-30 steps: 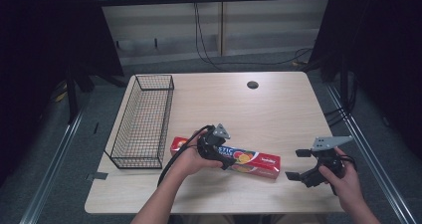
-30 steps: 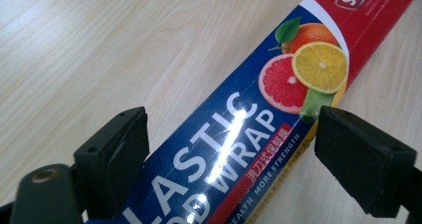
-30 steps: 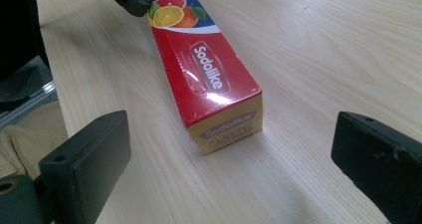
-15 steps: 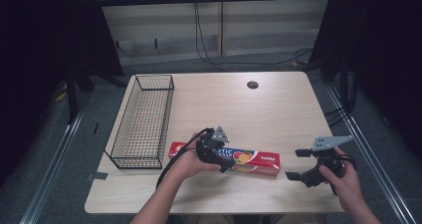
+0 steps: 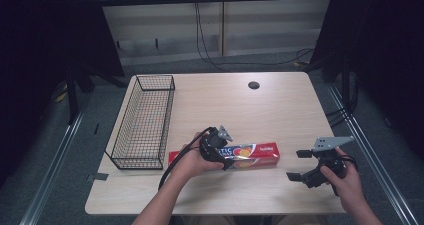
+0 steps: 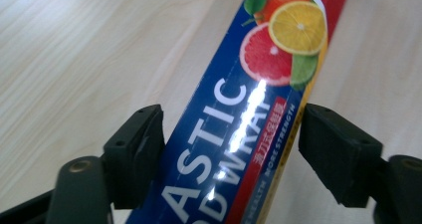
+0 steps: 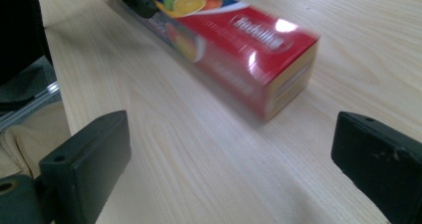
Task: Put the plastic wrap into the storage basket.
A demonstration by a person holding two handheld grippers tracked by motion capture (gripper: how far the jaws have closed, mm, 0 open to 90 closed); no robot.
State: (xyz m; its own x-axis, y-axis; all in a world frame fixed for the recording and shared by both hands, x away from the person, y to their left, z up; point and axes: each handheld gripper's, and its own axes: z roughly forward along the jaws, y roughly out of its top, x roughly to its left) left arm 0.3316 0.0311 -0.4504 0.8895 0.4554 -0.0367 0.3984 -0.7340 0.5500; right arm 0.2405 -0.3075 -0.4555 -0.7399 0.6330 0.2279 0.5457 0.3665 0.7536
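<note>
Red and blue cardboard marks the long plastic-wrap box [image 5: 227,155], which lies flat on the pale wooden table [image 5: 280,105] near its front edge, just right of the black wire basket [image 5: 142,120] standing at the left. In the high view the left gripper [image 5: 226,155] sits over the box's middle, while the right gripper [image 5: 299,166] hovers apart at the right, off the box's red end. Compared with a second ago, the box has slid a little leftward and its left end now lies nearer the basket, so the left hand seems to be dragging or starting to carry it that way; the right gripper has hardly moved. In the left gripper view the jaws straddle the box [image 6: 239,119] across its width, the left jaw touching its edge, the right just beside it: closing, not clearly clamped. In the right gripper view the jaws stand spread wide with nothing between them, the box's blurred red end [image 7: 249,45] lying beyond.
</note>
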